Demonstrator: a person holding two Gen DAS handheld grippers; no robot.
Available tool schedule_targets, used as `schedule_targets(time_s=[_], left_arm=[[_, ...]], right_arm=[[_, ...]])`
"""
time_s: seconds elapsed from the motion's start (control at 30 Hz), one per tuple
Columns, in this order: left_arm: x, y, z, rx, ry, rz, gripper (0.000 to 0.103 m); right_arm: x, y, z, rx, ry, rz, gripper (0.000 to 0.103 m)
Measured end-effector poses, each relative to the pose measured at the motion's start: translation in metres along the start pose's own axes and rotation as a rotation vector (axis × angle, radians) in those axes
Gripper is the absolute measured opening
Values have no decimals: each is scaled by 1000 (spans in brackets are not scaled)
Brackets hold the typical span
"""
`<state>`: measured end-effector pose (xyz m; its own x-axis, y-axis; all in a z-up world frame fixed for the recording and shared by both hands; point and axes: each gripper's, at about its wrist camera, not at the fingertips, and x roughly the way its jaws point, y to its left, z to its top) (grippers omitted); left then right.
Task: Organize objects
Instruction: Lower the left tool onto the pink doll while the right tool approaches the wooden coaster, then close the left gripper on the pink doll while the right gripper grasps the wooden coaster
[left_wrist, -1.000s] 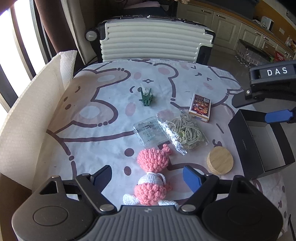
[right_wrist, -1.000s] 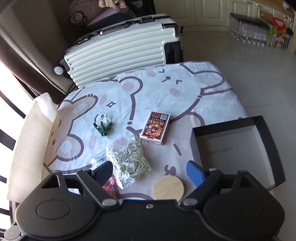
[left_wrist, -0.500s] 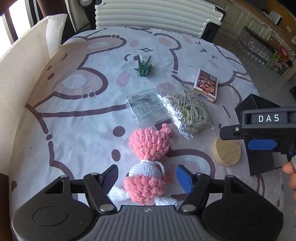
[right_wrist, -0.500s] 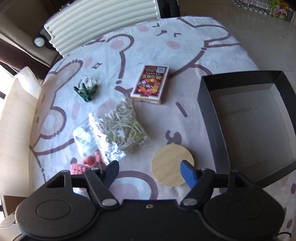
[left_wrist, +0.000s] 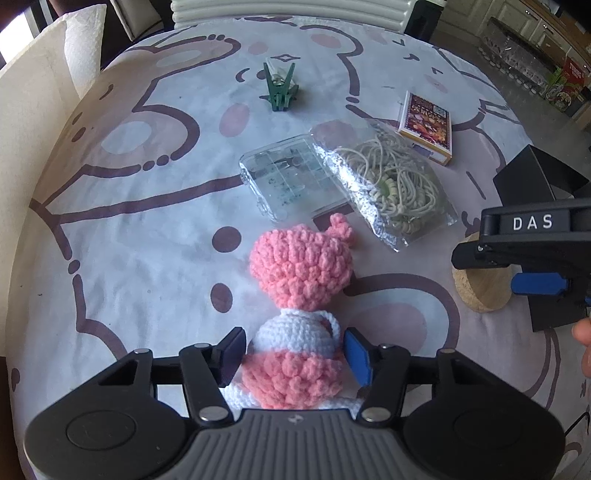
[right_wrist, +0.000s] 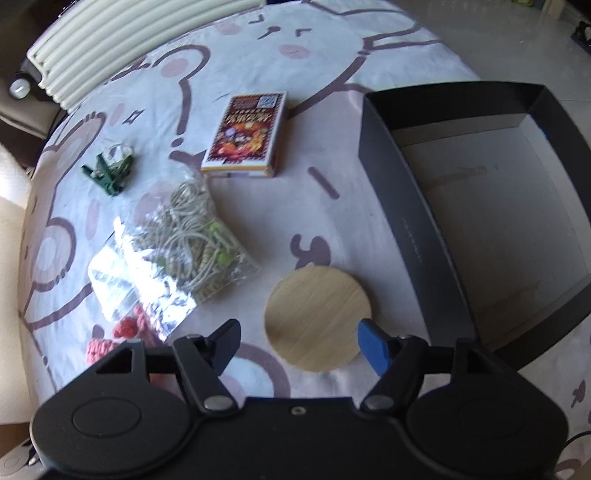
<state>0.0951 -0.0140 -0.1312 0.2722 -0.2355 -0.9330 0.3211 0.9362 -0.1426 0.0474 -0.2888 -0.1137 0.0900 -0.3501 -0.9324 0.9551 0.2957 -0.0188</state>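
A pink and white crochet doll lies on the bear-print cloth. My left gripper straddles its white and pink body, fingers close on both sides; I cannot tell whether they press it. My right gripper is open and hangs just above the round wooden coaster, which also shows in the left wrist view. Beside them lie a bag of cord, a clear plastic case, a card box and a green clip. An open black box stands at the right.
A ribbed white suitcase stands beyond the table's far edge. A white paper-towel sheet rises along the left side. The right gripper body and a fingertip of the person's hand show at the right of the left wrist view.
My left gripper came down and forward over the doll and its fingers narrowed around the body. My right gripper dropped lower and closer to the coaster.
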Motion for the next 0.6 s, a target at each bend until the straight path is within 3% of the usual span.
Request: schedule_targets(time_s=[0.2,0.33,0.6], left_arm=[[-4,7,-1,-28,-4,-22,52],[-10,14,-4,-51,4,-7,47],[-16,27,-16,-64,33,45,45]], right_arm=[[6,8,-2,-68,-24,-55,78],[7,15,-4,-148,-9,-107,66],[4,29,-20,-266,45,-111,58]])
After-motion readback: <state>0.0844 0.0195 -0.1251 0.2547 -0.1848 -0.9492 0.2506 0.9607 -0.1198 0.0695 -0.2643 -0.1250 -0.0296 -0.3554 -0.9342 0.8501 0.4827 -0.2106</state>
